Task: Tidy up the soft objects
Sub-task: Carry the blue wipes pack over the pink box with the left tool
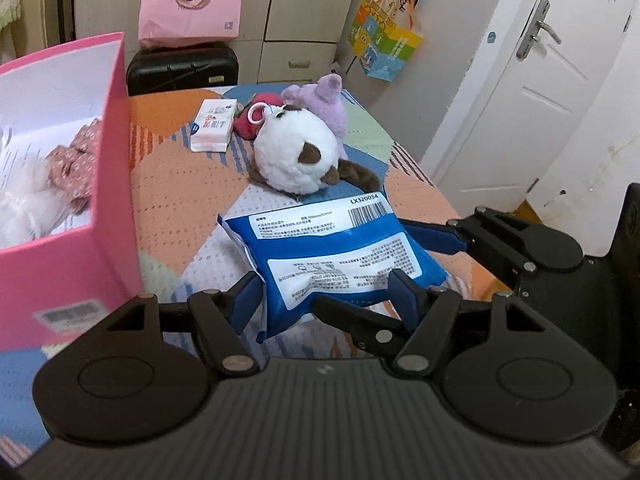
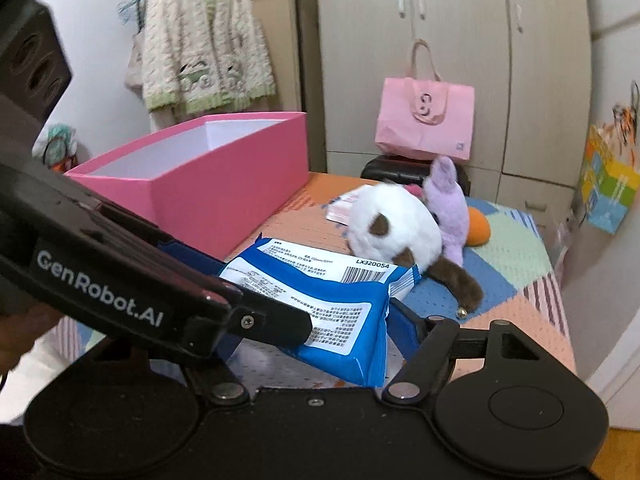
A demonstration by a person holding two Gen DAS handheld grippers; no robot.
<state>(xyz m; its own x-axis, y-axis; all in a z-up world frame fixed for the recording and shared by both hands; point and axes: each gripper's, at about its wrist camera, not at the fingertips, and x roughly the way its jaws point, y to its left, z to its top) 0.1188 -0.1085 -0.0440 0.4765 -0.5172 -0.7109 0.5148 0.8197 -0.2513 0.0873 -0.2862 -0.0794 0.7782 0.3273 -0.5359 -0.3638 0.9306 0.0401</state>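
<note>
A glossy blue-and-white plastic pack (image 1: 332, 256), crinkled and pillow-shaped with a barcode label, lies on the dotted patchwork bedspread (image 1: 180, 184), pinched on both sides: the left gripper (image 1: 326, 302) presses its blue padded fingers against the pack's near edges, and the right gripper (image 2: 316, 312) clamps its end from the other side. Just beyond sits a fluffy round white plush (image 1: 296, 156) with brown patches, touching a fuzzy lilac plush (image 1: 328, 108). The stiff pink cardboard box (image 1: 68, 208) stands beside them; only the left view shows ruffled fabric inside it and a small tissue packet (image 1: 214, 124), while only the right view shows a knitted cardigan (image 2: 200, 40) hanging behind
</note>
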